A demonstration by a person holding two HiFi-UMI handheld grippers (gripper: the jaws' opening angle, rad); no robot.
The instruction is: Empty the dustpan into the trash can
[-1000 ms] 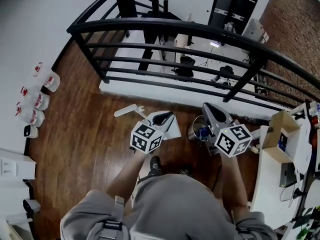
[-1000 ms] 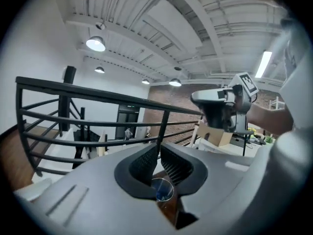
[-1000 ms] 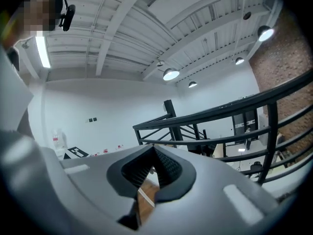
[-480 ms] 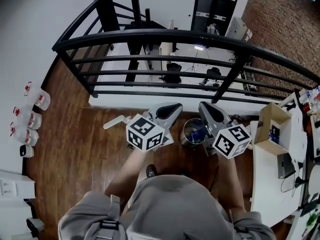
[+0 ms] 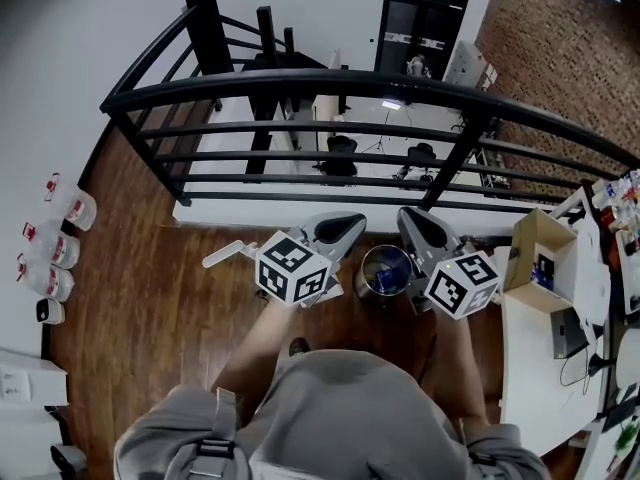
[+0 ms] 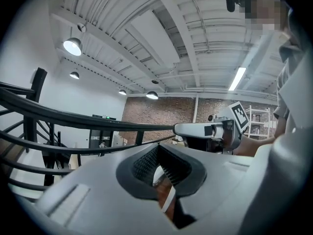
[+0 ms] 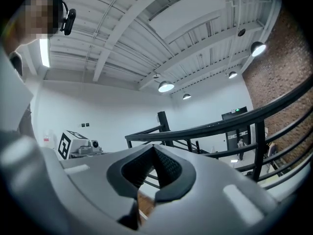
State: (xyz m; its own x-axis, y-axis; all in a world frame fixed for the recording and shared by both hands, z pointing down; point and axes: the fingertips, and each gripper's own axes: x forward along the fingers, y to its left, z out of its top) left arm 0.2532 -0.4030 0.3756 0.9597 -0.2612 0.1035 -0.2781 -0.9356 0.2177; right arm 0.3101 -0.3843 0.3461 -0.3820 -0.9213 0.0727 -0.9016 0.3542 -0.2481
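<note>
Above dustpan (image 5: 225,254), left gripper (image 5: 350,224) higher than before — fingers (image 6: 142,163) closed, empty; right gripper (image 5: 411,219) likewise.

Dark wood floor (image 5: 130,298), black railing (image 5: 300,76), brick wall (image 5: 560,48).

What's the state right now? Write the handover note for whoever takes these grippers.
Left gripper: shut, empty, raised.
Right gripper: shut, empty, raised.
Dustpan: on the floor left of the trash can, partly hidden under the left gripper, held by neither.
Trash can: on the floor between the grippers, something blue inside.
Done: cannot tell whether the dustpan was emptied.
Left: check it; if full, grasp and tip it into the can.
</note>
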